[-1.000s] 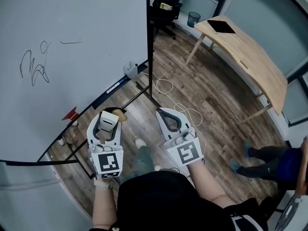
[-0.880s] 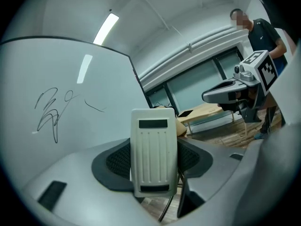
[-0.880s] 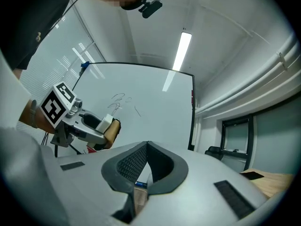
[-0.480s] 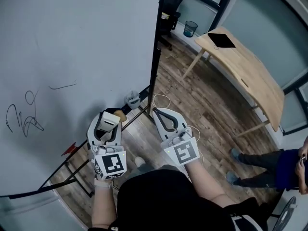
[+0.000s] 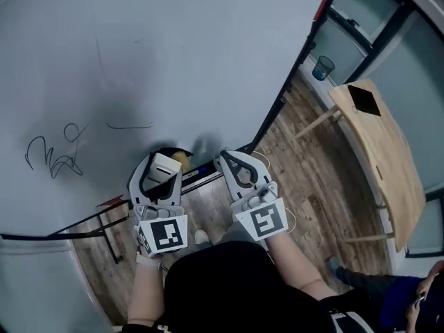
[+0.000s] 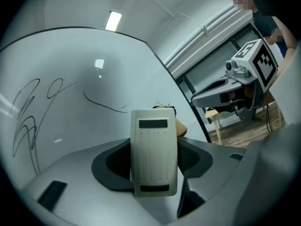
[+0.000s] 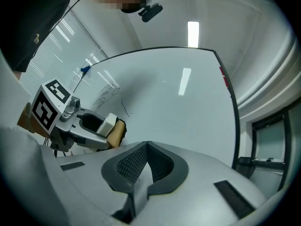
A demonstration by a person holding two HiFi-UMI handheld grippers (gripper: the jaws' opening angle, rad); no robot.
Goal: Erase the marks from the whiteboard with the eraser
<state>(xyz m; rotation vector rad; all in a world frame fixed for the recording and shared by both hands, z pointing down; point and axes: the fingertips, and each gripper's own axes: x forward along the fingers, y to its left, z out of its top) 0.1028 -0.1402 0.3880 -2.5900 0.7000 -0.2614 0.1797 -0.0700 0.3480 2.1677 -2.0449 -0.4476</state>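
A large whiteboard (image 5: 159, 54) fills the upper left of the head view, with a black scribble (image 5: 54, 157) and a short line (image 5: 130, 125) on it. The same marks (image 6: 33, 112) show at the left of the left gripper view. My left gripper (image 5: 163, 166) is shut on a cream eraser (image 5: 161, 169) with a tan felt pad, held just below and right of the line; the eraser (image 6: 154, 154) stands upright between the jaws. My right gripper (image 5: 225, 159) is shut and empty, beside the left one, near the board's lower edge. The eraser (image 7: 107, 127) also shows in the right gripper view.
The board's black frame edge (image 5: 291, 82) runs down its right side. A wooden table (image 5: 385, 151) with a dark tablet (image 5: 363, 99) stands at the right on the wood floor. A blue cup (image 5: 322, 68) sits near the far wall. The stand's bars (image 5: 83, 220) cross low left.
The view has swung towards the board, which now fills more of the frame. Both grippers have come up close to its lower part, the eraser nearer the short line.
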